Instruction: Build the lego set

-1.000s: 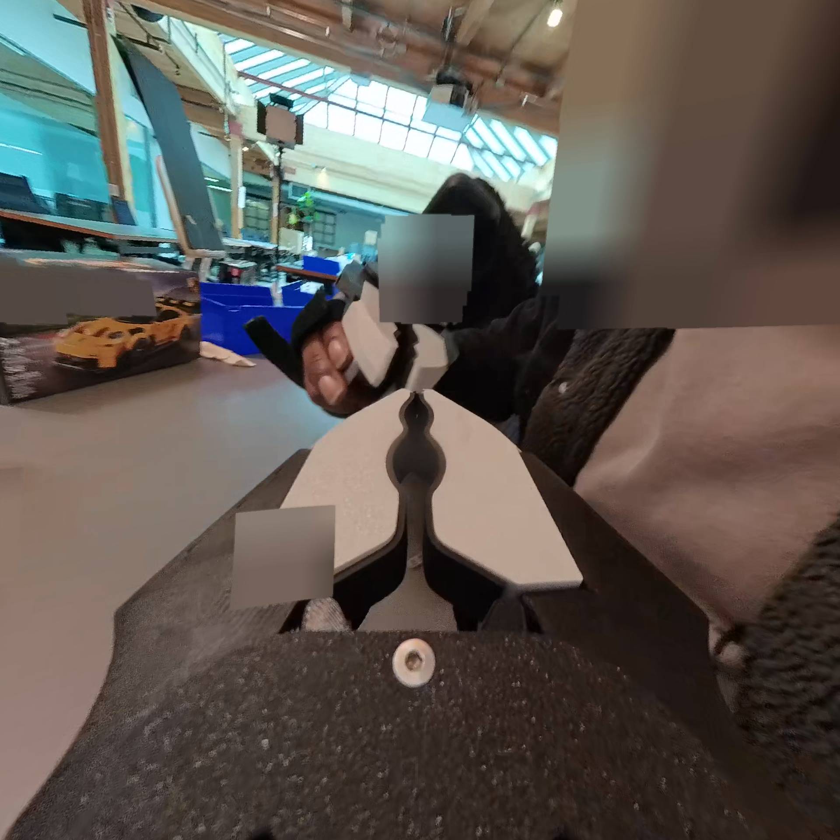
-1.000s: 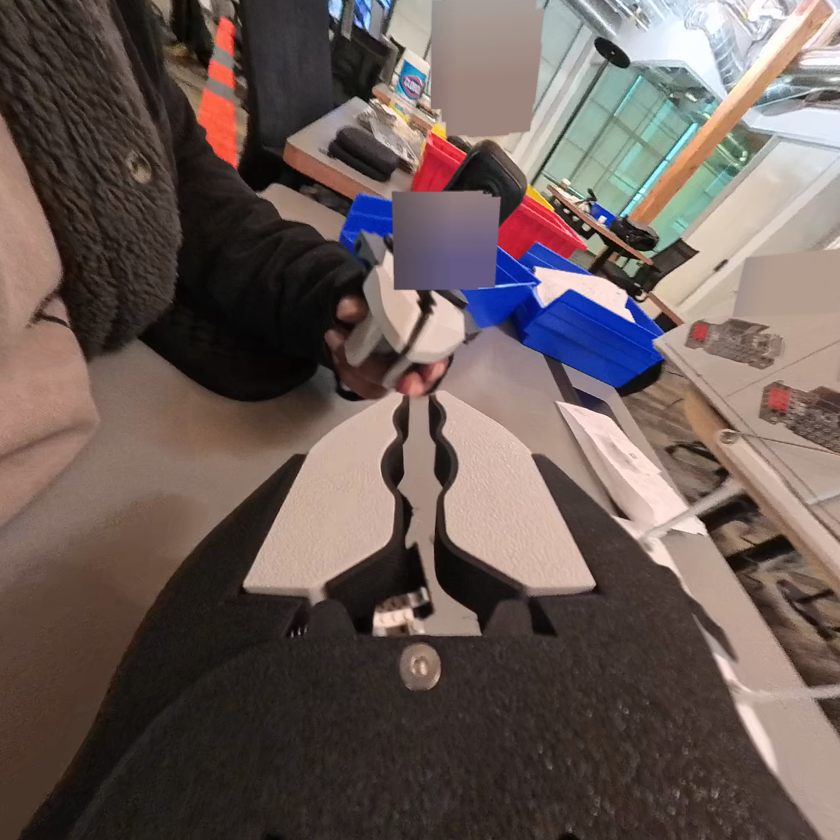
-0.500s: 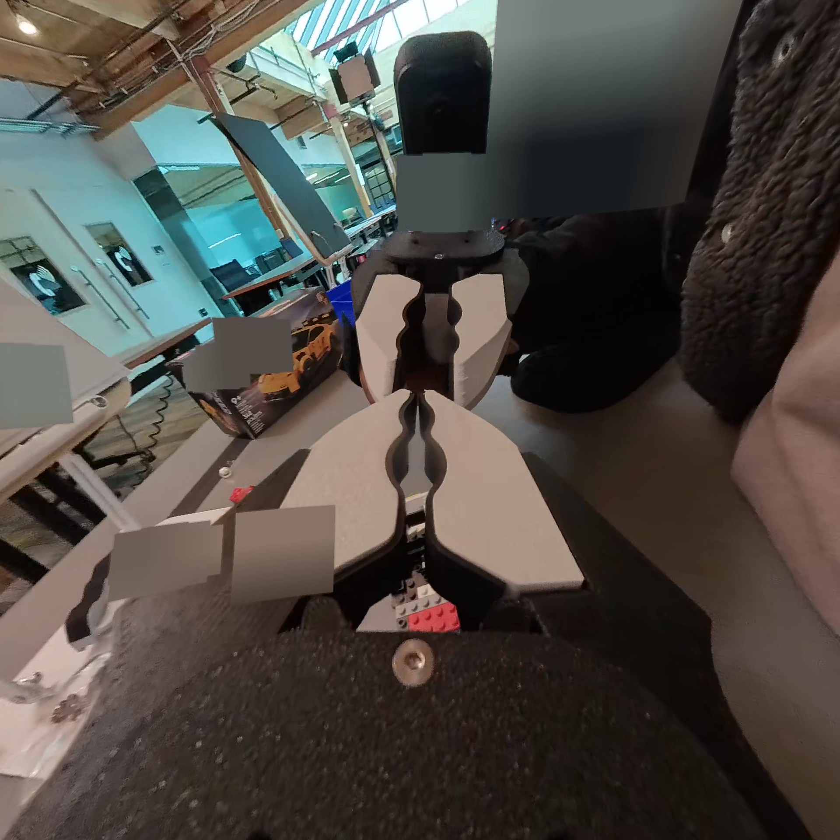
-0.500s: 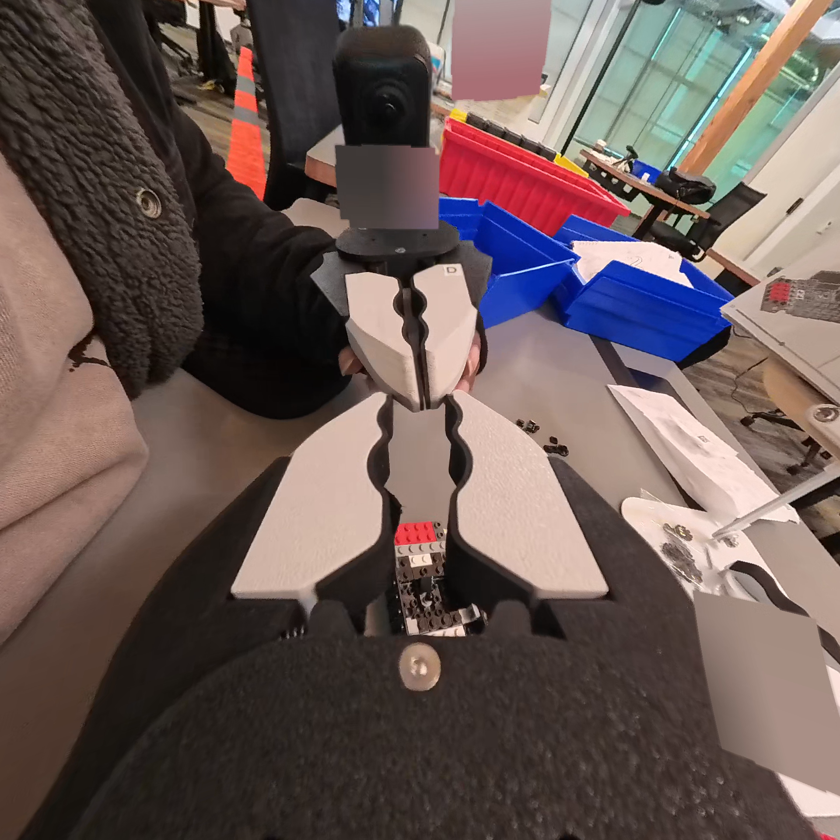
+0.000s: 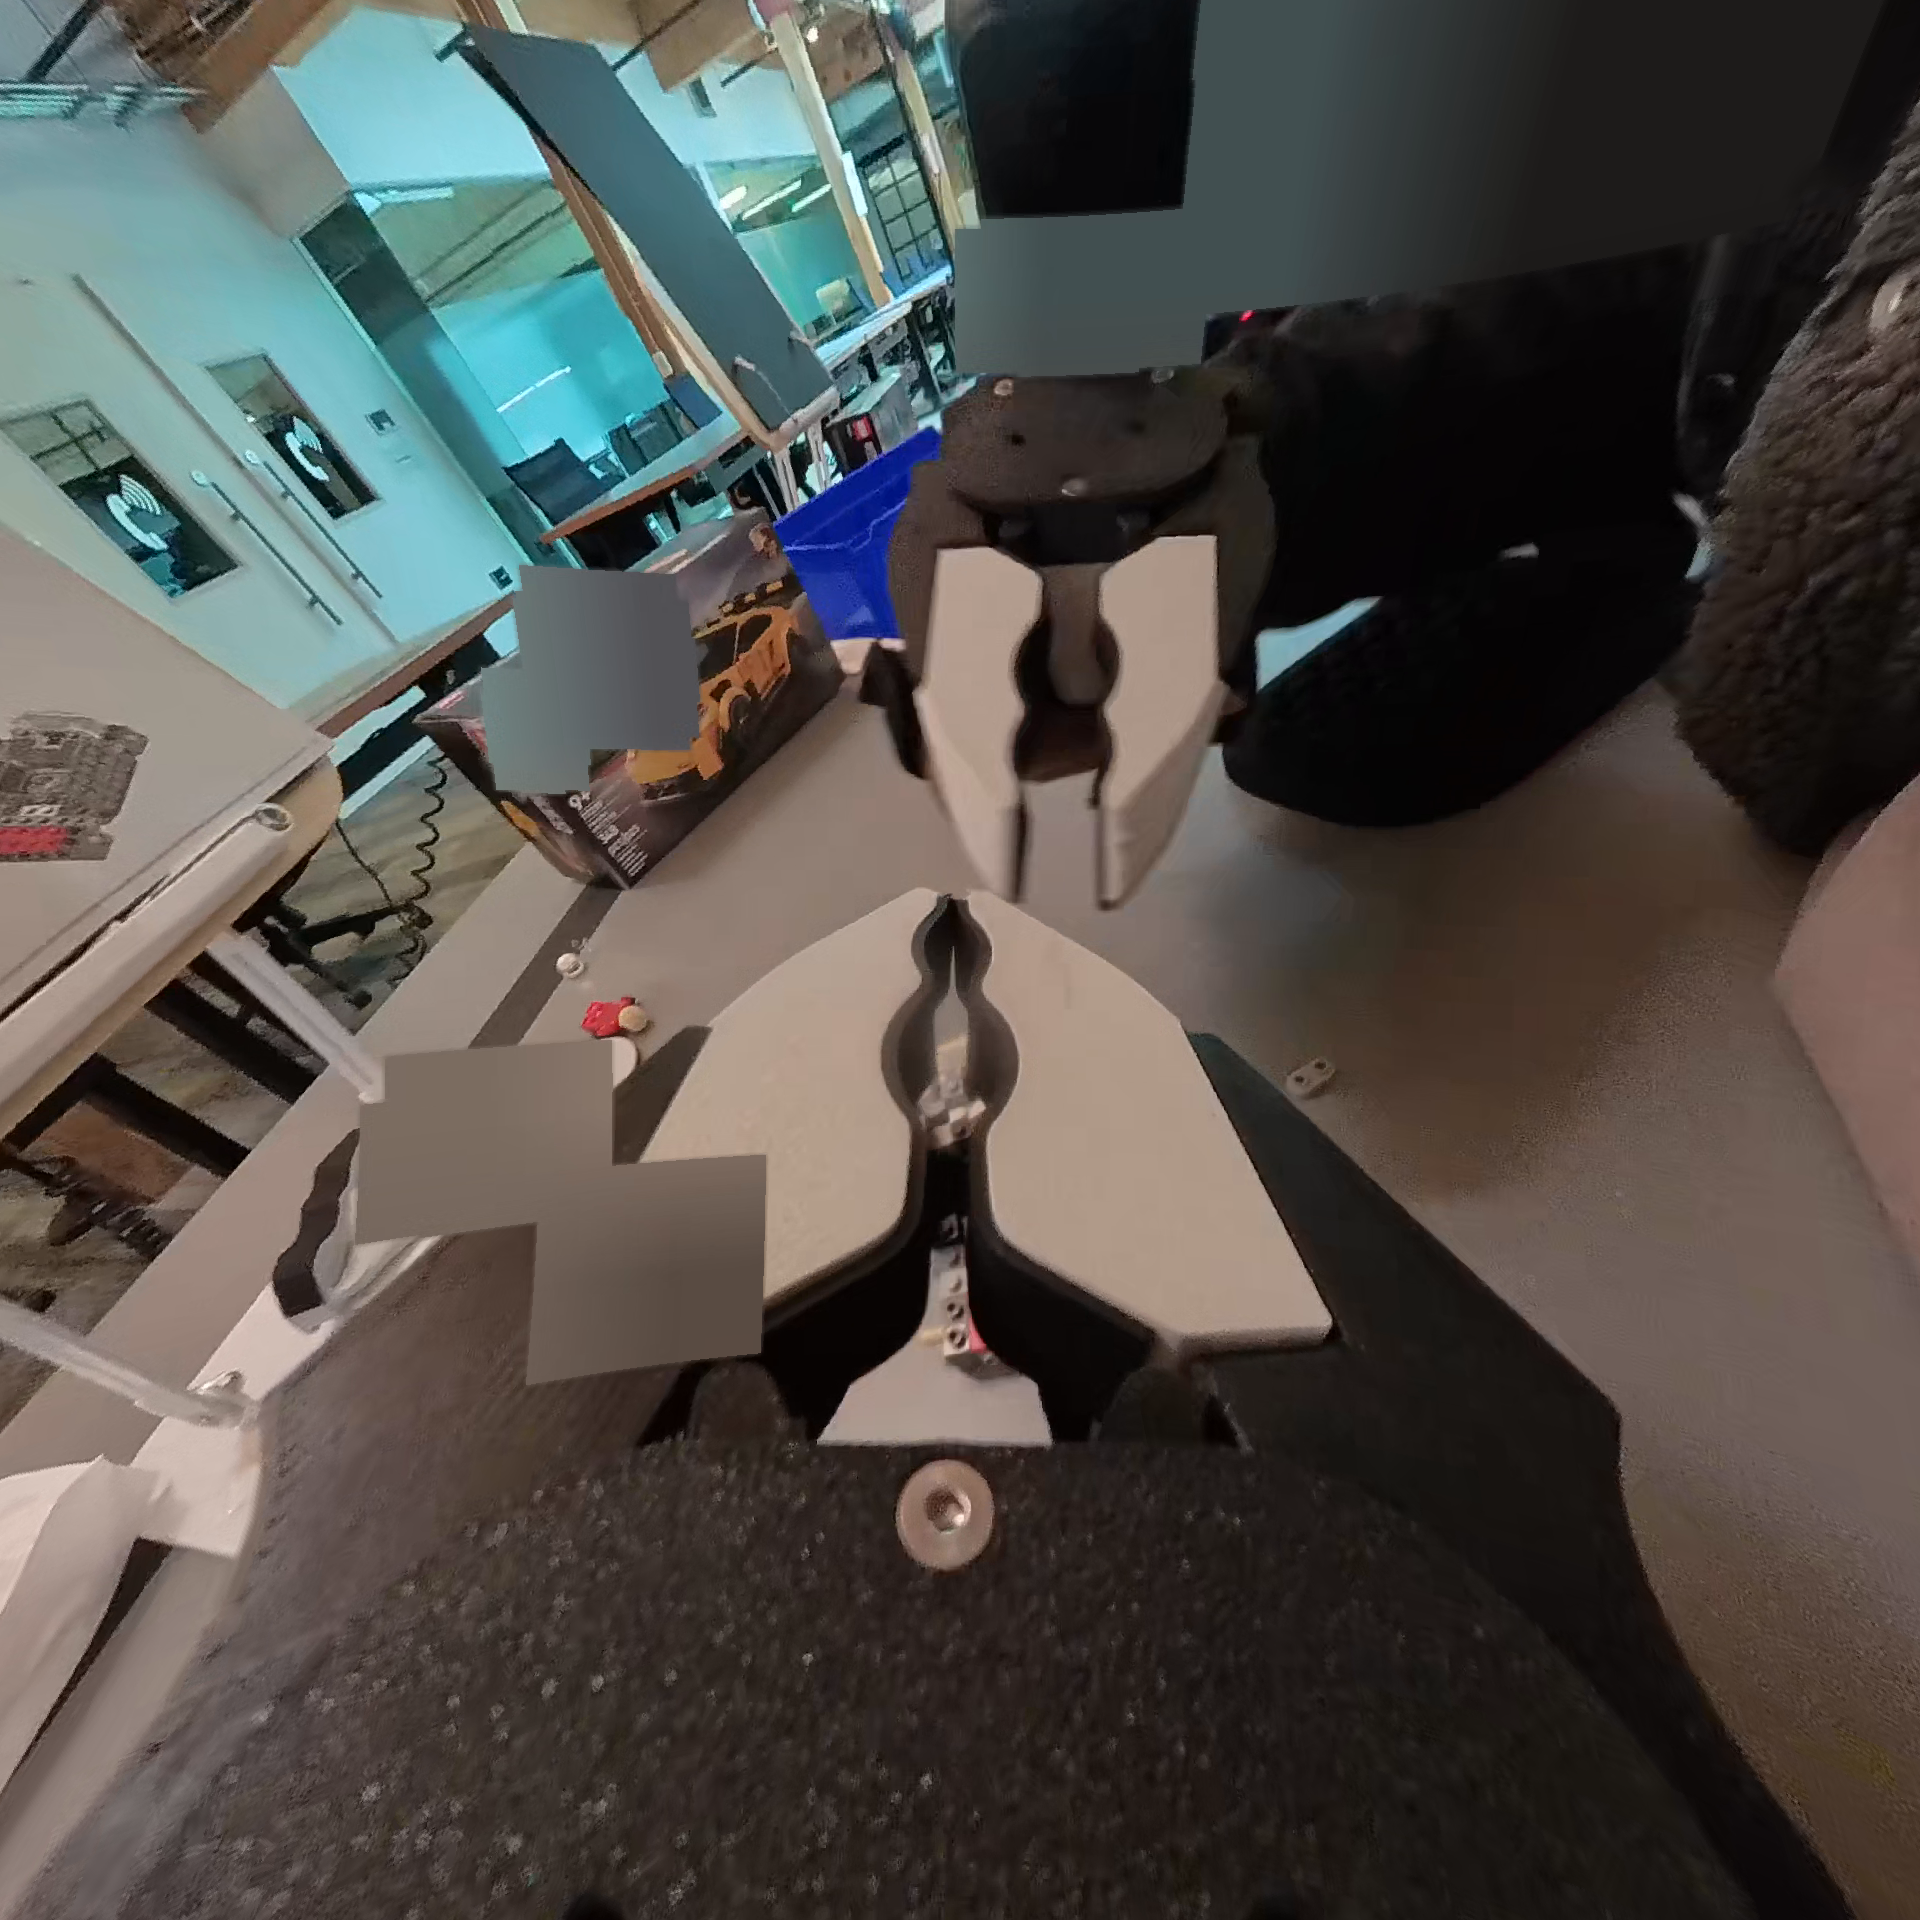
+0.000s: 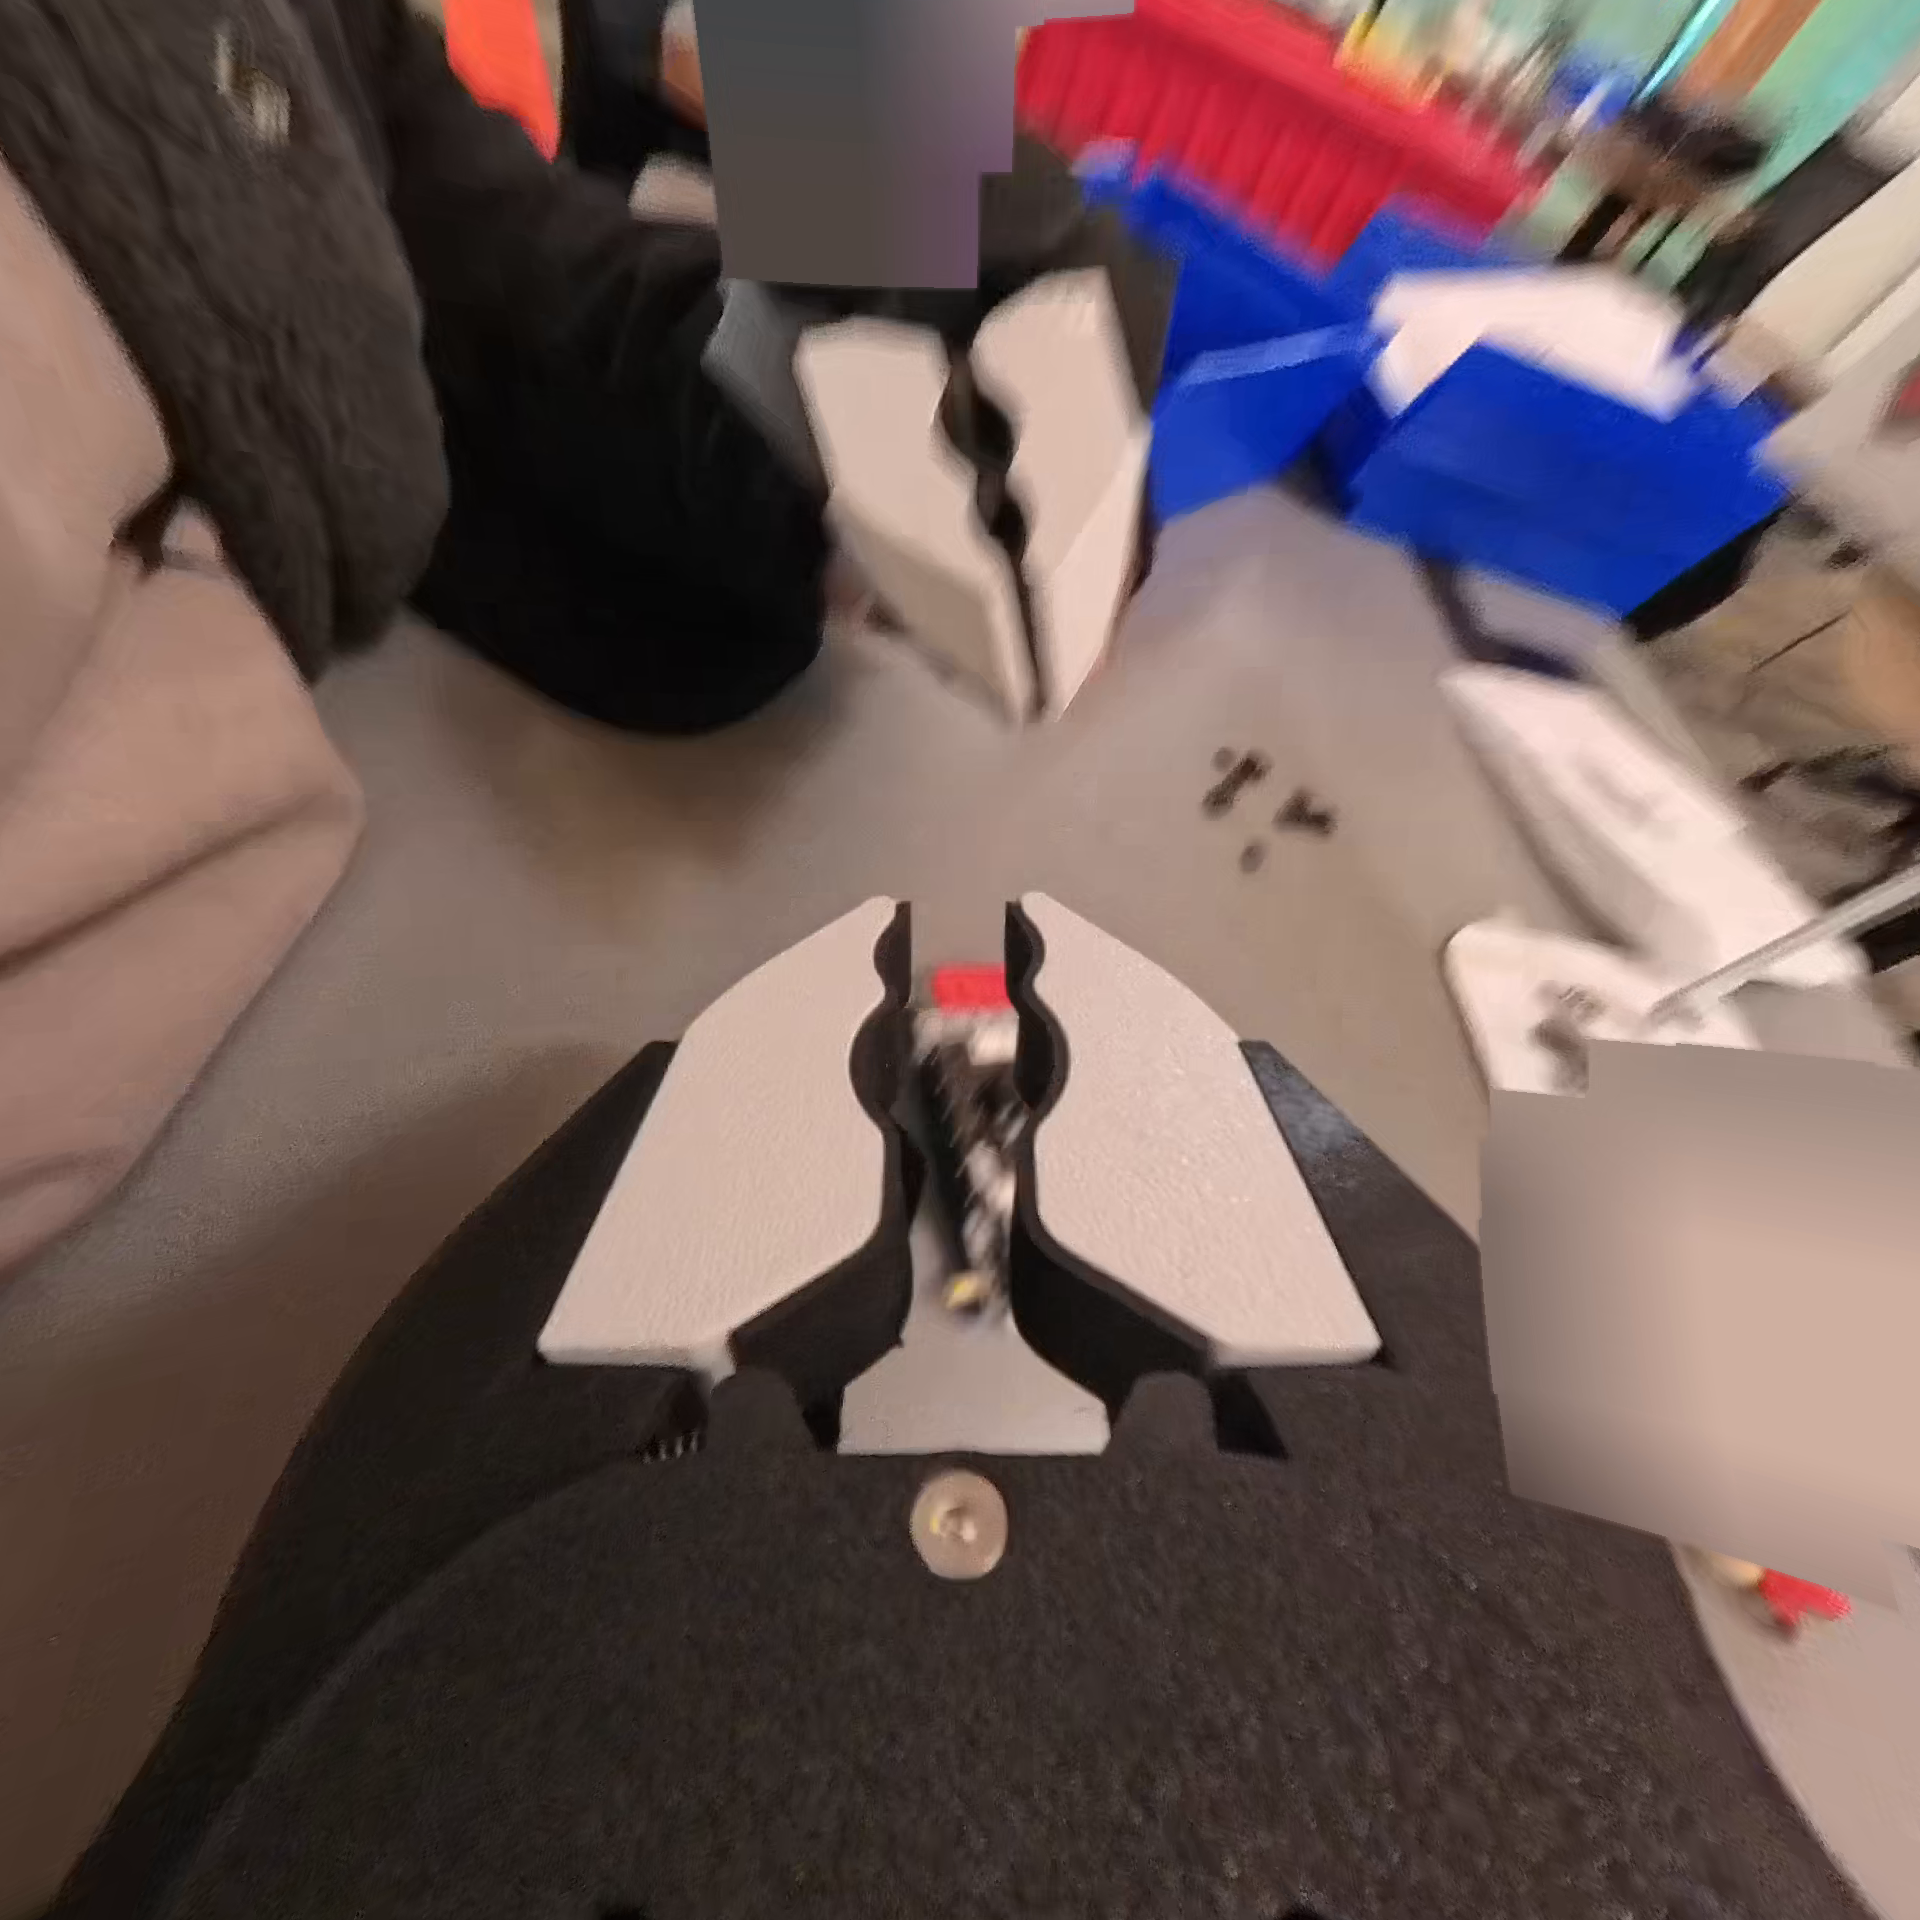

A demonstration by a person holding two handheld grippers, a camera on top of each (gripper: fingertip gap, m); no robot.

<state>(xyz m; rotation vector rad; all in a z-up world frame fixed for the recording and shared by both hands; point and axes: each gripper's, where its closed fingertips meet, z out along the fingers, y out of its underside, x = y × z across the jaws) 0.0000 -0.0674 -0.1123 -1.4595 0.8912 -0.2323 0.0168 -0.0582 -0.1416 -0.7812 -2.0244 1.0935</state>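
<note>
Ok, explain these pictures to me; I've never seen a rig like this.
There is no robot here. A person holds a hand-held gripper in each hand, and each one carries a camera that looks out along its two pale fingers.

One picture comes from the left hand-held gripper. Its tips are together. The other hand-held gripper hangs opposite it, over the grey table.

The other picture, which is blurred, comes from the right hand-held gripper. Its fingers stand apart.

Through both gaps you see a small lego build in red, grey and black. It seems to lie on the table under them, and I cannot tell whether either one grips it.

Also on the table are a lego box with a yellow car on it, a loose red piece, small dark pieces, paper sheets and blue bins.
</note>
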